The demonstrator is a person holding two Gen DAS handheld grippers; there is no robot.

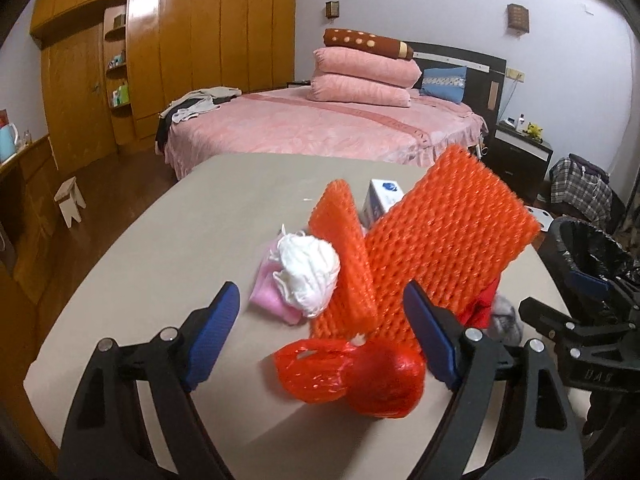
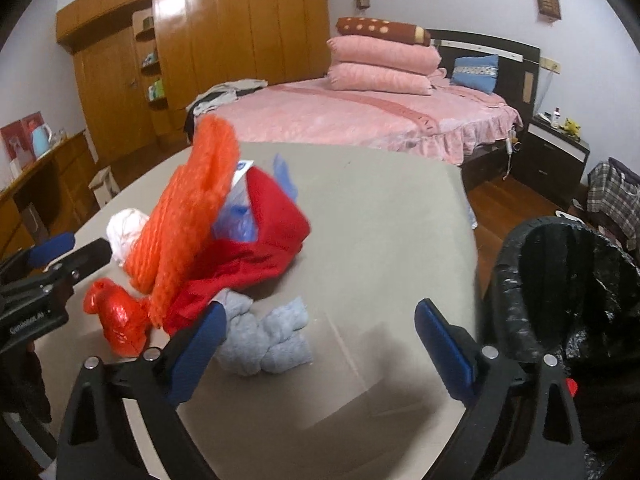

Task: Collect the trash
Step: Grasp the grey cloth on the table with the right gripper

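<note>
A pile of trash lies on the beige table (image 1: pixel 168 240). In the left wrist view I see orange foam netting (image 1: pixel 440 252), a crumpled red plastic bag (image 1: pixel 352 376), a white tissue ball (image 1: pixel 308 272), a pink item (image 1: pixel 268 296) and a small white-blue box (image 1: pixel 380 198). My left gripper (image 1: pixel 324 336) is open, with the red bag between its fingers. In the right wrist view the netting (image 2: pixel 188 220), a red cloth (image 2: pixel 264 240), the red bag (image 2: pixel 116 316) and a grey-blue rag (image 2: pixel 272 336) show. My right gripper (image 2: pixel 320 340) is open and empty, with the rag by its left finger.
A bin with a black liner (image 2: pixel 560 288) stands off the table's right edge; it also shows in the left wrist view (image 1: pixel 592 252). A pink bed (image 1: pixel 320 120), a wooden wardrobe (image 1: pixel 180 40), a nightstand (image 1: pixel 520 152) and a small stool (image 1: pixel 70 200) lie beyond.
</note>
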